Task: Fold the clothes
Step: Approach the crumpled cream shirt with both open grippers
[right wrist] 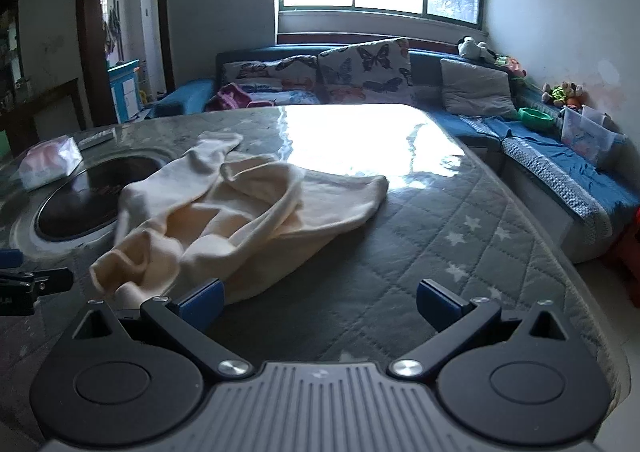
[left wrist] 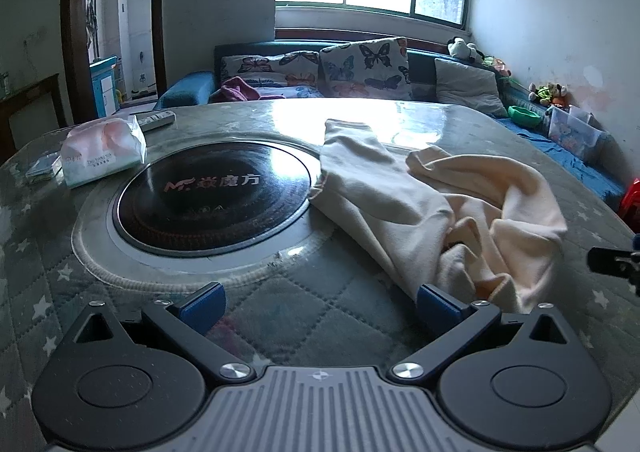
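Note:
A cream garment (left wrist: 448,212) lies crumpled on the quilted grey table cover (left wrist: 280,312), one sleeve stretched away over the edge of the round black hob. In the right wrist view the same cream garment (right wrist: 224,216) is bunched at the near left, with a sleeve reaching right. My left gripper (left wrist: 320,306) is open, and its right blue fingertip (left wrist: 434,302) sits at the garment's near hem. My right gripper (right wrist: 320,302) is open too, with the left fingertip (right wrist: 202,300) against the garment's near edge. Neither holds cloth.
A round black hob (left wrist: 212,192) is set into the table. A tissue pack (left wrist: 102,152), a remote (left wrist: 154,119) and a small box (left wrist: 42,168) lie at the far left. A sofa with butterfly cushions (left wrist: 364,68) and toys lines the far and right sides.

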